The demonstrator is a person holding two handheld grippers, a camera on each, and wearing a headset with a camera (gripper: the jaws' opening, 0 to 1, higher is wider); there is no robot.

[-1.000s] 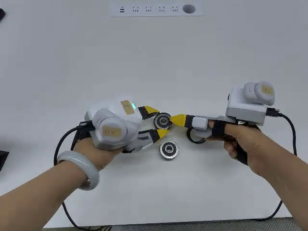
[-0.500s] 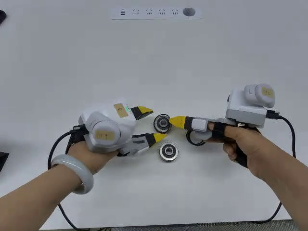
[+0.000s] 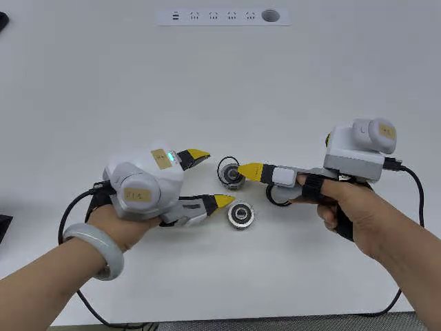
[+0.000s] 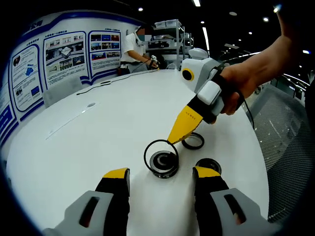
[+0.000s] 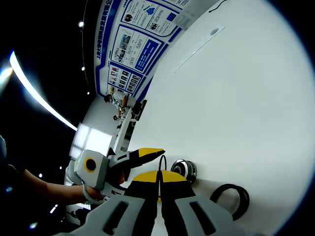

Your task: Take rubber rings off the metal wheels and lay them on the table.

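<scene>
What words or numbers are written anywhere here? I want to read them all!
No text here reads clearly.
On the left gripper, tan stickers: marks too small to read.
On the right gripper, a tan sticker: marks too small to read.
On the wall posters: print too small and blurred.
On the power strip: only tiny symbols, unreadable.

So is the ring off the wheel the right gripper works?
Mostly off: the right gripper pinches the rubber ring tilted above the wheel; low edge unclear.

White power strip; blue wall posters
</scene>
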